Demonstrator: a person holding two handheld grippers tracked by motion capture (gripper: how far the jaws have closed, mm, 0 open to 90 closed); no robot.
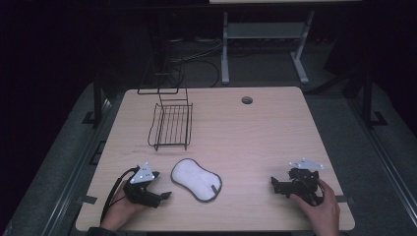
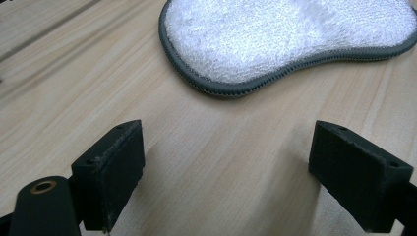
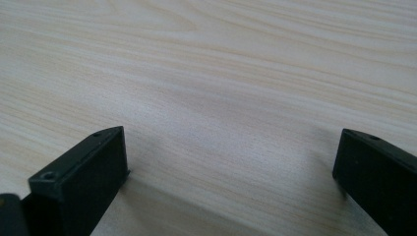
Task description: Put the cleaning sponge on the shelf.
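Dark room all around, the floor and a grey stand (image 1: 265, 34) behind barely readable. The pale wooden table (image 1: 255, 132) fills the middle, a black wire rack (image 1: 170, 125) toward its far left, its upper frame lost in the gloom. The white sponge pad (image 1: 195, 179) with grey edging lies flat near the front, cut off at the top of the left gripper view. Left gripper (image 1: 164, 195) rests low just beside it, jaws spread, nothing between. Right gripper (image 1: 273, 183) sits well apart, jaws wide over bare wood.
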